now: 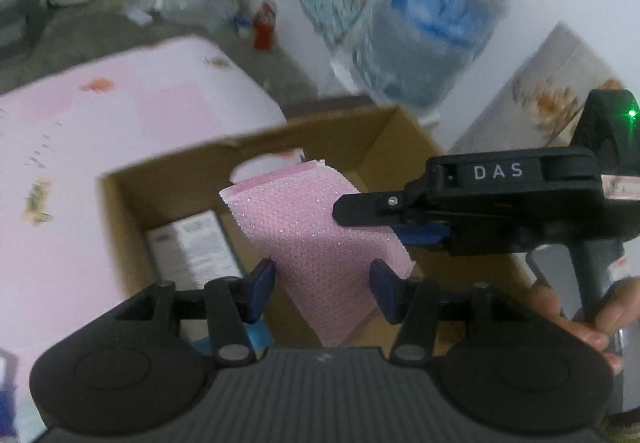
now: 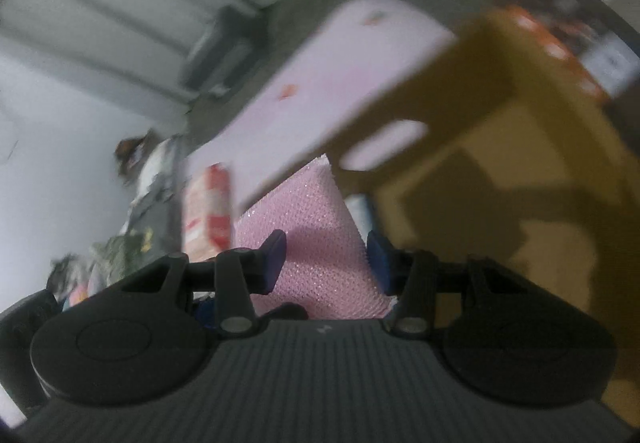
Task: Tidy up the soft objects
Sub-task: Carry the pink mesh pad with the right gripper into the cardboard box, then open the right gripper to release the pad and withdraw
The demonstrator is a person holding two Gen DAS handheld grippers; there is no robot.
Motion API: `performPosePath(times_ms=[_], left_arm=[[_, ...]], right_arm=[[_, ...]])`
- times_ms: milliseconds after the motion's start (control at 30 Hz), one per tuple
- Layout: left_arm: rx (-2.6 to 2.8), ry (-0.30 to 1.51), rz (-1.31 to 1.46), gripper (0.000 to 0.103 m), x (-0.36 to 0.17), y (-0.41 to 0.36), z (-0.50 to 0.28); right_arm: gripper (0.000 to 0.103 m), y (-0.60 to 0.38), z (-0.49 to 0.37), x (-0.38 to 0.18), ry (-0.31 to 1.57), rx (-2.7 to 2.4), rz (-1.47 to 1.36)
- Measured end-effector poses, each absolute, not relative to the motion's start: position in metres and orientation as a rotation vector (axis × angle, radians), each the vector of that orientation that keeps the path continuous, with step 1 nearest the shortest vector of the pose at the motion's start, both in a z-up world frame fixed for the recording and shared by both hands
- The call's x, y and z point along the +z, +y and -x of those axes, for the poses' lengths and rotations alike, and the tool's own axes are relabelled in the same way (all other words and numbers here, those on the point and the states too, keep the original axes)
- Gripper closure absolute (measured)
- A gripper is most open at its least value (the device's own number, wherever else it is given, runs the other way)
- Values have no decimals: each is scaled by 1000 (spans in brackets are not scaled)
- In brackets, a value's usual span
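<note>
Cardboard box [image 2: 500, 147] motion-blurred; pink sponge [image 2: 316, 243] base hidden behind gripper body.

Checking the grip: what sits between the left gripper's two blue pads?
In the left wrist view, the pink textured pad fills the gap of the left gripper, above the open cardboard box.

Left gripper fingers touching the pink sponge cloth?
Touching. In the left wrist view both blue fingers of the left gripper press against the sides of the pink sponge cloth, with no gap showing.
</note>
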State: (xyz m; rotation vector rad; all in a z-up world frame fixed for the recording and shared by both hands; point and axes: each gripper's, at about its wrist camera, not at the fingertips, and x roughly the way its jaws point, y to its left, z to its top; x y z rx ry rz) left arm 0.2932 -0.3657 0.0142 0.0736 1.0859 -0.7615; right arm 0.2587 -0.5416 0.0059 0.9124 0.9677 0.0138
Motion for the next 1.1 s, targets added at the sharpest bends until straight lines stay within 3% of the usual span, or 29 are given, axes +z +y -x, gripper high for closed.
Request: performPosePath(times_ms=[167, 300, 500, 800, 1100], left_arm=[[-719, 1151, -129, 50, -19, -395, -310], [-670, 1176, -164, 42, -40, -395, -317], [-666, 1132, -181, 39, -32, -384, -312], [-691, 1018, -111, 32, 23, -339, -295], [-618, 894, -25, 29, 75, -229, -259]], right_arm=[[58, -560, -268, -38, 1012, -54, -938], [59, -564, -282, -69, 1056, -88, -949], [59, -560, -285, -92, 1082, -106, -966], [59, -552, -268, -65, 984, -56, -1026], [58, -530, -242, -17, 888, 45, -1012]])
